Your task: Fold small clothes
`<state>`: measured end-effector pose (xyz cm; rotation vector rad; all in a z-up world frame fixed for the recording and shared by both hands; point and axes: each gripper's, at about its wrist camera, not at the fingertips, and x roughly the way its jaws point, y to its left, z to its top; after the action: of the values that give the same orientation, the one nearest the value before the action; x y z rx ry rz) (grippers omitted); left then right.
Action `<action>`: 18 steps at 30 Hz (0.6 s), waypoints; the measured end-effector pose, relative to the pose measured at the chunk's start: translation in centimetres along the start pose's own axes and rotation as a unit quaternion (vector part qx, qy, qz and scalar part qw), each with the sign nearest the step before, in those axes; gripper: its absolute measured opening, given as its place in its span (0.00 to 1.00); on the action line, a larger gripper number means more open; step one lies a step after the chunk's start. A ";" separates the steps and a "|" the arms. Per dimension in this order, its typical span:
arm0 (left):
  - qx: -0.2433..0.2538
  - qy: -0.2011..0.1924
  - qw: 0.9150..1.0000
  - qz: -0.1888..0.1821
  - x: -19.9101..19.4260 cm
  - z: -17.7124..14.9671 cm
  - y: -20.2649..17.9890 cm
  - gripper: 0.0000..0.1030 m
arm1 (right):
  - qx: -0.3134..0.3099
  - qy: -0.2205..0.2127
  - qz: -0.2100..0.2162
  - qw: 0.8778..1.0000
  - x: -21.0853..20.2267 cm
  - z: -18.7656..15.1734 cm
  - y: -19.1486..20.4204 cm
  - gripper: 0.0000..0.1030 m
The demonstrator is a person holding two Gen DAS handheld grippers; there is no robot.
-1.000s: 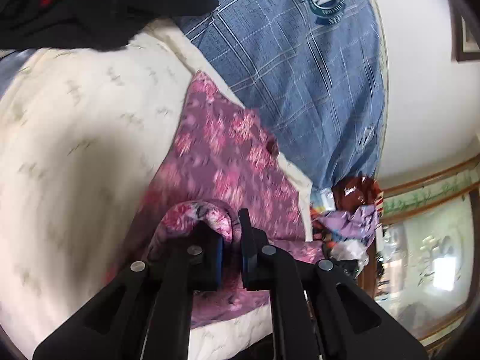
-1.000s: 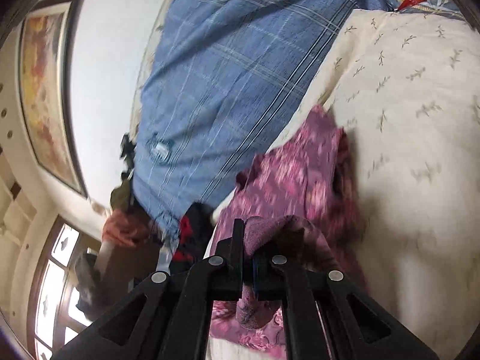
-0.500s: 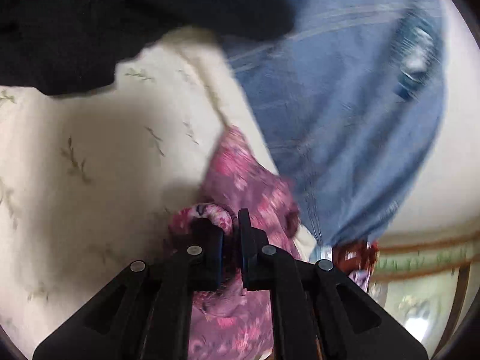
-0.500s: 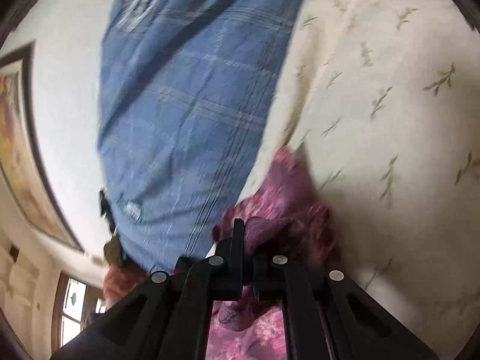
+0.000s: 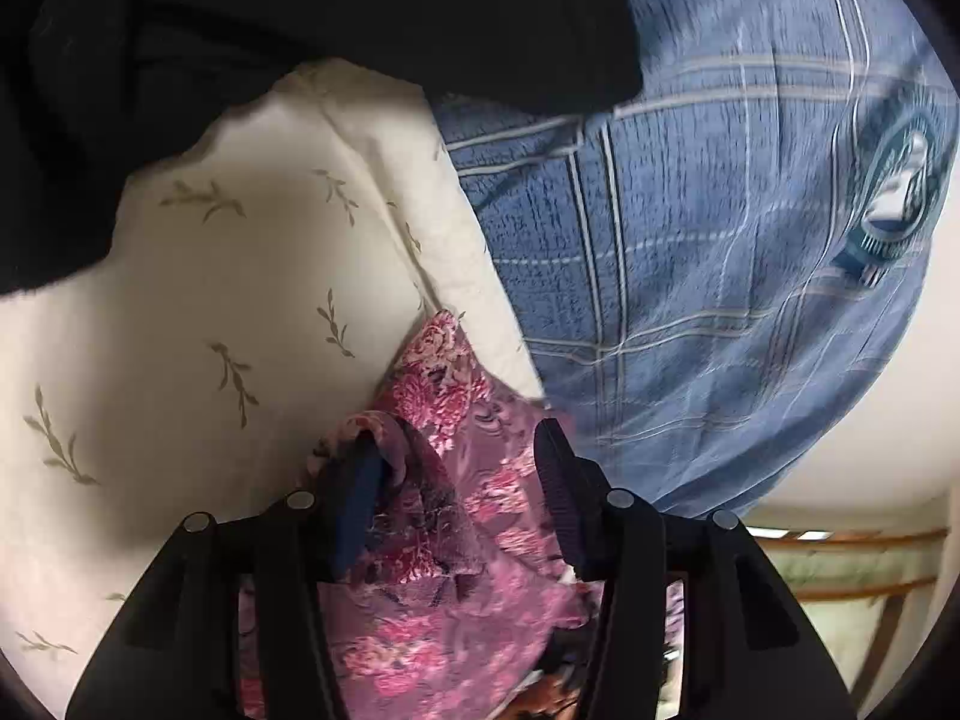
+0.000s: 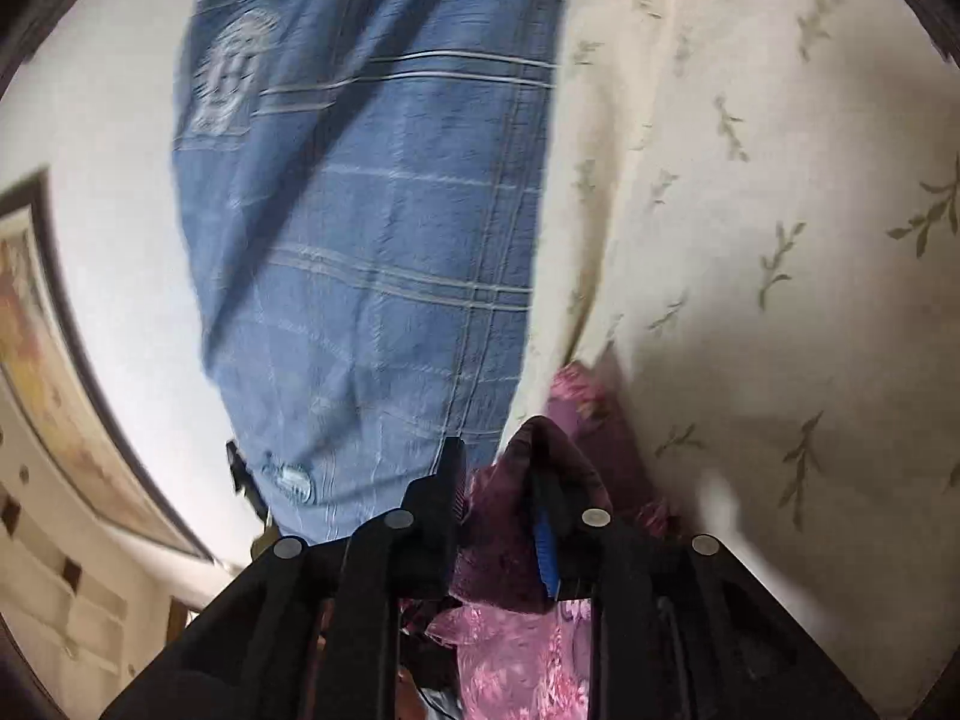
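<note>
- Cream bedspread (image 5: pixel 240 312) with a leaf print is the work surface; a blue checked blanket (image 5: pixel 720 276) lies along its far edge, a black garment (image 5: pixel 300 18) heaped at the top of the left view
- Pink floral garment (image 5: pixel 456 420), the small item being folded, lies on the cream bedspread right at its border with the blue blanket
- Left gripper (image 5: pixel 462 468): jaws opening, moderately wide; a fold of the pink cloth drapes over one finger (image 5: pixel 354 498), the other stands clear, so nothing pinched
- Right gripper (image 6: pixel 498 480): jaws opening, gap narrow; a bunched edge of the pink cloth sits between them, looks slack, though blur makes contact hard to confirm
- Step: judged as releasing after a fold is laid over
- Next: back both grippers out without dragging the cloth snagged on the fingers, then check the fold lies flat and pick new edges for the next fold
</note>
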<state>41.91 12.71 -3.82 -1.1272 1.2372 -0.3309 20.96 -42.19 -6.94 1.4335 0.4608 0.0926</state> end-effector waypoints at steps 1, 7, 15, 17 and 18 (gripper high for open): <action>0.016 0.005 1.000 0.007 0.0 0.0 -0.4 0.51 | -0.009 0.000 -0.010 1.000 0.2 -0.1 0.1 0.23; 0.182 0.029 0.980 0.077 -1.6 -2.9 -2.8 0.66 | -0.056 0.026 -0.041 0.997 0.2 -1.0 1.8 0.45; 0.257 0.062 0.961 0.082 -0.9 -6.5 -4.6 0.78 | -0.089 0.106 -0.047 0.989 1.2 -2.9 3.5 0.50; 0.223 0.036 0.972 0.066 -0.3 -5.6 -5.3 0.75 | -0.094 0.091 -0.045 0.990 1.8 -2.8 4.1 0.50; 0.207 0.026 0.976 0.058 -0.2 -5.0 -5.7 0.68 | -0.089 0.076 -0.032 0.993 2.1 -2.3 4.5 0.46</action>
<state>39.51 7.76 1.46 -0.6898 1.2049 -0.5042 22.96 -38.65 -3.25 1.2405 0.6088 0.1885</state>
